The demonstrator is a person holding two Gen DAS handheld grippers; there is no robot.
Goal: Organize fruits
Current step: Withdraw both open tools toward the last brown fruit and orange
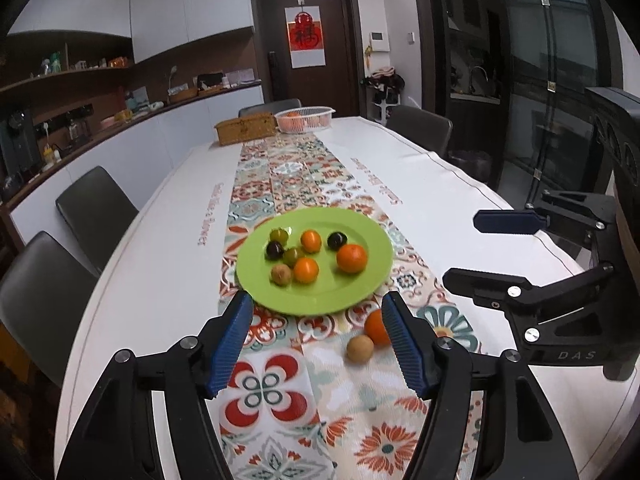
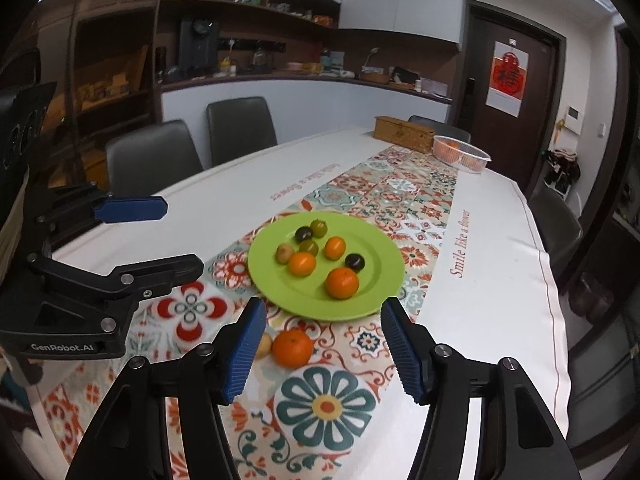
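Fingers of both grippers (image 1: 316, 340) (image 2: 322, 346) stand apart, empty. Loose round orange mandarin (image 2: 292, 348) lies between right fingers, nearer them; small tan fruit (image 1: 360, 348) touches it; green plate (image 2: 384, 280) just beyond.

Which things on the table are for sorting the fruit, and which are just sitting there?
For the job: green plate with its fruits, the loose orange and the small brown fruit beside it.

Just sitting there: wicker box, plastic basket, chairs.

brown fruit (image 2: 263, 346) half hidden behind fingers (image 2: 244, 354)
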